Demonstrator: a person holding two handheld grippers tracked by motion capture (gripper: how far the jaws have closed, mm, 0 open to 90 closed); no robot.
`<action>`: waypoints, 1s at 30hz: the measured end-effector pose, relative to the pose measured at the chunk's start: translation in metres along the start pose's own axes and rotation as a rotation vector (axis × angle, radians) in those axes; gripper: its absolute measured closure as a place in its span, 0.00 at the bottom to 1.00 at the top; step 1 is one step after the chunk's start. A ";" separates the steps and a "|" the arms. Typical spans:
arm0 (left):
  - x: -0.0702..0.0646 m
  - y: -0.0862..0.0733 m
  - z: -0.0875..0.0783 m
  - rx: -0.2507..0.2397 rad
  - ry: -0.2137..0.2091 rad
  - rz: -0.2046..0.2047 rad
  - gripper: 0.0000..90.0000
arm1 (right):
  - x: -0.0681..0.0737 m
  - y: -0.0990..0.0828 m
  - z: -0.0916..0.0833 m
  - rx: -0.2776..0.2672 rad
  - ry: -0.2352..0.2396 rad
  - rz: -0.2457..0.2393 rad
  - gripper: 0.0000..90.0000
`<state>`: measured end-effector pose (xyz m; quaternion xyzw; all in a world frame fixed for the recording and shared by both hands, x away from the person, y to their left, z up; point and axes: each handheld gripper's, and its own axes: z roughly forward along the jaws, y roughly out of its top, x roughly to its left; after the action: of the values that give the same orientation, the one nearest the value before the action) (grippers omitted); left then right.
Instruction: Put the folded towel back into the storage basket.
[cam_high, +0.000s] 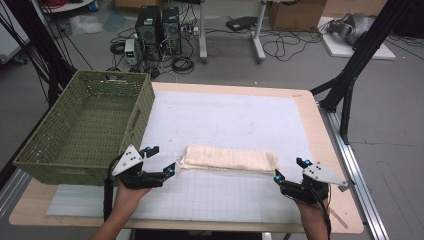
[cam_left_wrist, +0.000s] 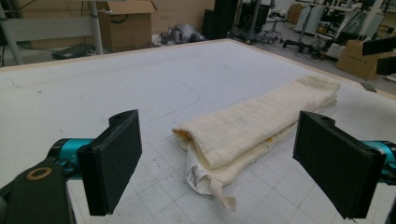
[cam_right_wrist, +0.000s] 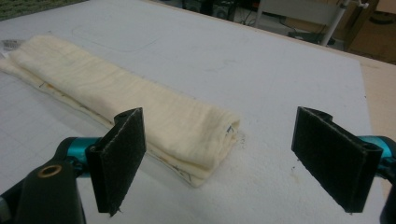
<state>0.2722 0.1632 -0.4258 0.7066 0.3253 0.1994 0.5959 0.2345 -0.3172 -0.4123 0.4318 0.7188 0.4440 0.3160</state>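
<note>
White gridded matting (cam_high: 225, 195) covers the table, where a cream folded cloth (cam_high: 230, 160) lies centre-near between the spread-jawed left gripper (cam_high: 162, 162) and right gripper (cam_high: 287, 172), which should probably pinch both ends evenly.

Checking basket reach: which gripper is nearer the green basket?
Left. The left gripper sits just off the green basket's near right corner, at the folded towel's left end. The right gripper is at the towel's far end, well away.
</note>
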 end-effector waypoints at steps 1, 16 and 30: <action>0.000 0.000 0.000 0.002 -0.004 -0.001 0.19 | -0.001 0.000 0.000 -0.005 0.004 0.003 0.18; 0.002 -0.001 0.001 0.016 -0.031 -0.006 0.18 | -0.001 0.000 -0.004 -0.010 0.007 0.000 0.18; 0.001 -0.001 0.002 0.024 -0.039 -0.001 0.18 | 0.000 -0.001 -0.003 -0.011 0.018 -0.008 0.18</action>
<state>0.2744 0.1628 -0.4272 0.7173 0.3162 0.1813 0.5938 0.2321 -0.3184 -0.4118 0.4232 0.7209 0.4506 0.3134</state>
